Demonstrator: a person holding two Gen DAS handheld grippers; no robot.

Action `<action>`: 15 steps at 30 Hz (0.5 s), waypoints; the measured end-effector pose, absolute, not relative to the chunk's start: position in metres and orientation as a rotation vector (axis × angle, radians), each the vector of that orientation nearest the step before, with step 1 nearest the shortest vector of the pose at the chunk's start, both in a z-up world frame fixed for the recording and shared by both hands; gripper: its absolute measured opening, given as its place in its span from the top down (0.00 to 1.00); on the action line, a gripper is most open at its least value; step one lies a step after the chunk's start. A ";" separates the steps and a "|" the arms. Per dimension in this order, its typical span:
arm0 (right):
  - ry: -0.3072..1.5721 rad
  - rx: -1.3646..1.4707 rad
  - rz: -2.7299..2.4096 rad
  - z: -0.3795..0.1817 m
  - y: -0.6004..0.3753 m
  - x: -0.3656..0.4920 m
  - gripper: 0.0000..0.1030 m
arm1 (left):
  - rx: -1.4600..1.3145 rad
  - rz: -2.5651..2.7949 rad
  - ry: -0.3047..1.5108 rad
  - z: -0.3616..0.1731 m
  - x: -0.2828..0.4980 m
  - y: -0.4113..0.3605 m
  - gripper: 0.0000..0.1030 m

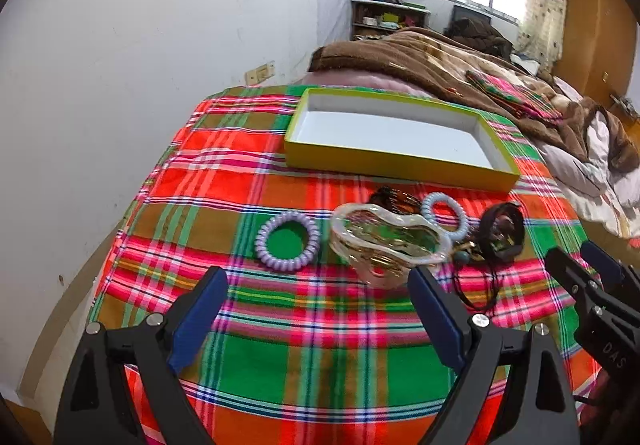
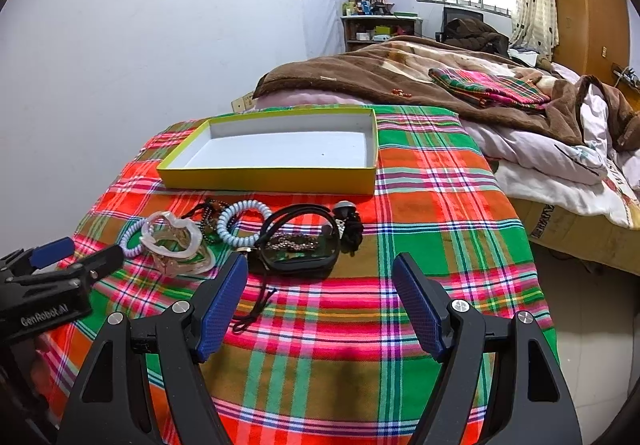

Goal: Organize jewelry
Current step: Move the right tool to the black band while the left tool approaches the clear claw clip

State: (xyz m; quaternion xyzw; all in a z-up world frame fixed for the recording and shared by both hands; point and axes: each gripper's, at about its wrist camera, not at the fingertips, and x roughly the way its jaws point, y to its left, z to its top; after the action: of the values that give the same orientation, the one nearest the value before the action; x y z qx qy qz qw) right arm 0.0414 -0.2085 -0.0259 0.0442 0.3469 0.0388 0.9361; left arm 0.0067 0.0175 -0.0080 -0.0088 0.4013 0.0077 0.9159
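Note:
An empty yellow box with a white inside lies on the plaid cloth. In front of it is a row of jewelry: a lilac coil band, a clear wavy bangle, a pale blue coil band, a dark beaded piece, and a black cord bundle. My left gripper is open, just short of the bangle. My right gripper is open, just short of the black bundle.
The plaid cloth covers a small table beside a white wall. A bed with a brown blanket and white quilt lies behind and to the right. A folded plaid cloth rests on it.

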 end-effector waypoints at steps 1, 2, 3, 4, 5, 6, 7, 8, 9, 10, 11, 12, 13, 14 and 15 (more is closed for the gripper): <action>0.711 0.092 0.075 -0.027 -0.210 0.043 0.27 | -0.019 0.013 0.824 -0.008 0.007 0.019 0.10; 0.716 0.090 0.072 -0.029 -0.212 0.045 0.27 | -0.022 0.000 0.829 -0.009 0.008 0.020 0.10; 0.720 0.089 0.069 -0.030 -0.213 0.047 0.27 | -0.032 -0.020 0.840 -0.011 0.010 0.023 0.10; 0.726 0.093 0.064 -0.032 -0.216 0.049 0.27 | -0.047 -0.041 0.852 -0.013 0.011 0.025 0.10; 0.730 0.094 0.061 -0.033 -0.217 0.051 0.27 | -0.061 -0.064 0.864 -0.014 0.012 0.027 0.10; 0.732 0.103 0.062 -0.034 -0.219 0.053 0.27 | -0.071 -0.083 0.873 -0.016 0.013 0.029 0.14; 0.729 0.104 0.063 -0.035 -0.220 0.055 0.28 | -0.077 -0.091 0.874 -0.016 0.013 0.030 0.15; 0.733 0.119 0.074 -0.037 -0.222 0.059 0.31 | -0.076 -0.094 0.874 -0.017 0.014 0.031 0.15; 0.729 0.129 0.082 -0.038 -0.223 0.062 0.34 | -0.073 -0.098 0.876 -0.017 0.016 0.031 0.15; 0.742 0.130 0.077 -0.040 -0.224 0.067 0.42 | -0.073 -0.107 0.890 -0.018 0.018 0.031 0.15; 0.736 0.108 0.069 -0.040 -0.223 0.069 0.46 | -0.075 -0.122 0.915 -0.020 0.022 0.031 0.15; 0.739 0.100 0.076 -0.041 -0.222 0.072 0.47 | -0.091 -0.136 0.938 -0.022 0.024 0.032 0.16; 0.752 0.095 0.081 -0.043 -0.222 0.076 0.51 | -0.104 -0.144 0.946 -0.022 0.025 0.034 0.16; 0.744 0.099 0.088 -0.044 -0.222 0.080 0.55 | -0.105 -0.152 0.948 -0.022 0.025 0.034 0.16; 0.745 0.107 0.096 -0.046 -0.223 0.084 0.57 | -0.102 -0.154 0.946 -0.022 0.026 0.034 0.16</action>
State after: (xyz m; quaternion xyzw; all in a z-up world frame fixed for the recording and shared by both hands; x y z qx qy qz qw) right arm 0.0839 -0.2228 -0.0461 0.0520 0.3637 0.0468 0.9289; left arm 0.0256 0.0338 -0.0215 -0.0489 0.4548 -0.0742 0.8862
